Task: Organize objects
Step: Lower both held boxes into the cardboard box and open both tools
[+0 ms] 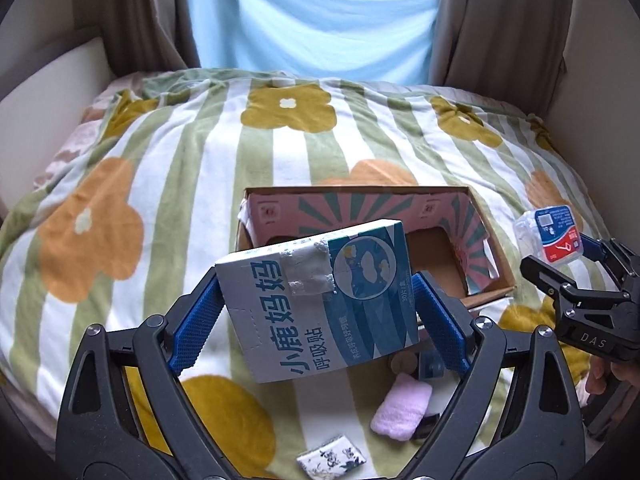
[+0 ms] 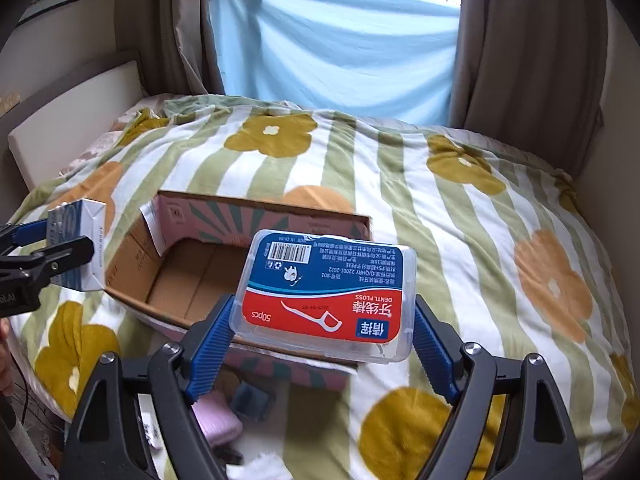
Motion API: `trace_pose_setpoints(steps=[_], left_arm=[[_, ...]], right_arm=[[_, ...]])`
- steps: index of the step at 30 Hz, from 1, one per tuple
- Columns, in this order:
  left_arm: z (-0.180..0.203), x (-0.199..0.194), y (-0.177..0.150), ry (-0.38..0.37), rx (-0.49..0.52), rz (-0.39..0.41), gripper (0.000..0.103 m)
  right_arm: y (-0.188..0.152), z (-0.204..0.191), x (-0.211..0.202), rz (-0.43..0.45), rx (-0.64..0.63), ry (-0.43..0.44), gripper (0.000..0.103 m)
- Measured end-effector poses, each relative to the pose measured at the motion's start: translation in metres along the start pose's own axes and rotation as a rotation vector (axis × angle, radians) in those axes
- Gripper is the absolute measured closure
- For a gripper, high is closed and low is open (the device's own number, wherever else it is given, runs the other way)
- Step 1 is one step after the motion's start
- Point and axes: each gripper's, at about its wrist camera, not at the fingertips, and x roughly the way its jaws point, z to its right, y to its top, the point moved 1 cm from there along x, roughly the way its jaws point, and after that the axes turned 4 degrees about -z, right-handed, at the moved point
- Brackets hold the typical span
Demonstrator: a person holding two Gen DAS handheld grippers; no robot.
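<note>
Blue ribbed pads of the left gripper point(image 1: 320, 320) press both sides of a white and teal cardboard carton printed with Chinese characters point(image 1: 316, 300), a grey patch of tape on its upper face; the carton is clenched tilted at the centre of the left view, lifted off the bedding; below it, at the lower middle of the frame, lie a pink folded cloth point(image 1: 401, 406) and a small packet with a black floral print point(image 1: 331, 458), and a small dark blue item peeks out just above the cloth, too hidden to name.

Blue pads of the right gripper point(image 2: 320, 344) grasp a clear plastic dental floss box with a red and blue label point(image 2: 326, 294), held flat at the centre of the right view, in front of the near wall of an open brown cardboard box with a pink and green sunburst lining point(image 2: 256, 218); how high above that wall it hangs I cannot tell.

That open box rests on a fleecy blanket with green and white stripes and yellow and orange flowers point(image 2: 460, 240) that fills the middle of both frames; beyond it, at the top, hang a pale blue sheet point(image 2: 336, 48) and brown curtains point(image 2: 520, 60).
</note>
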Motion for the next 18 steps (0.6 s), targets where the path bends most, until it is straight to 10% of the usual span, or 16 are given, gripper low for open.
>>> trace_pose_setpoints(steps=[18], left_arm=[[-0.019, 0.13, 0.047, -0.035, 0.018, -0.239, 0.012]], right_arm=[[0.065, -0.008, 0.125, -0.282, 0.083, 0.17, 0.023]])
